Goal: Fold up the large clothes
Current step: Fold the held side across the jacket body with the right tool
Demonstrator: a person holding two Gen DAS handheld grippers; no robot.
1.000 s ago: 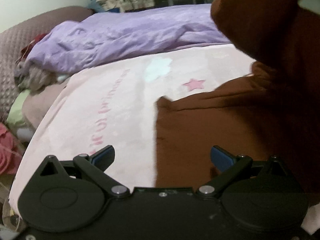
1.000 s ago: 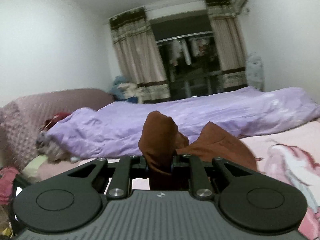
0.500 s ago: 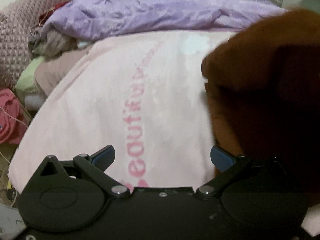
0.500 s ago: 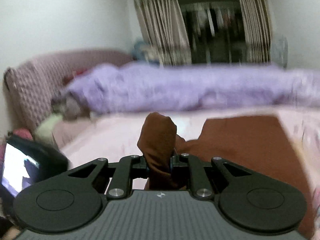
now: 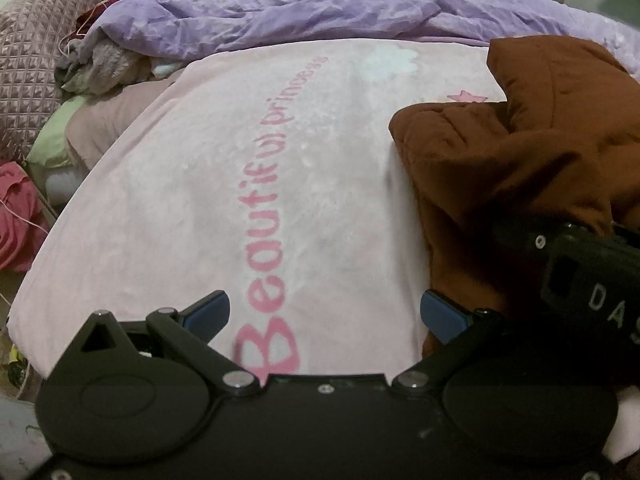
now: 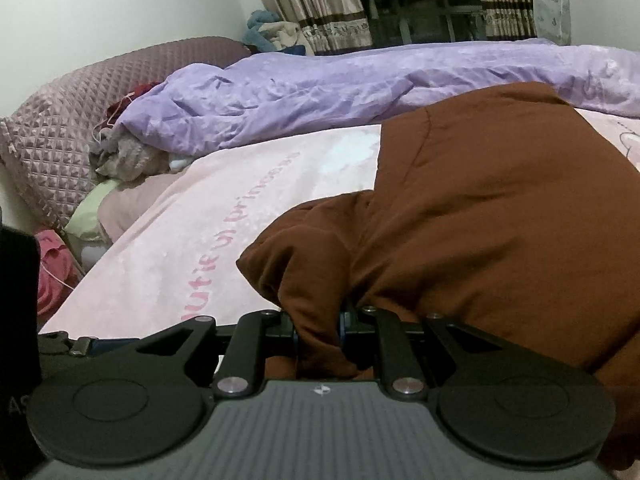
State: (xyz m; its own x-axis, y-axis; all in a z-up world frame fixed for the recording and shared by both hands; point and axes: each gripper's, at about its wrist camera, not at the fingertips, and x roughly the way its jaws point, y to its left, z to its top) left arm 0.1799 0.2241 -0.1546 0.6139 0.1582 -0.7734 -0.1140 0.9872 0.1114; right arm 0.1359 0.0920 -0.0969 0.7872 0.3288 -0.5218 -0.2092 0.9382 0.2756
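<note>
A large brown garment (image 5: pixel 520 152) lies bunched on the right of a pale pink blanket (image 5: pixel 240 168) with pink lettering. My left gripper (image 5: pixel 326 316) is open just above the blanket, its blue fingertips (image 5: pixel 210 312) empty and the brown cloth beside its right finger. In the right wrist view my right gripper (image 6: pixel 320 330) is shut on a fold of the brown garment (image 6: pixel 480 220), which drapes over and past its fingers. The right gripper's black body (image 5: pixel 580 272) shows at the right edge of the left wrist view.
A crumpled purple duvet (image 5: pixel 320 12) lies across the far side of the bed. A quilted mauve headboard cushion (image 5: pixel 32 76), a pile of grey clothes (image 5: pixel 100 68) and a green pillow (image 5: pixel 52 140) sit at the left. Curtains (image 6: pixel 320 4) hang behind.
Both grippers have come down toward the bed. The right one has carried its brown fold low over the blanket. The left one stays open and has shifted left over the lettering.
</note>
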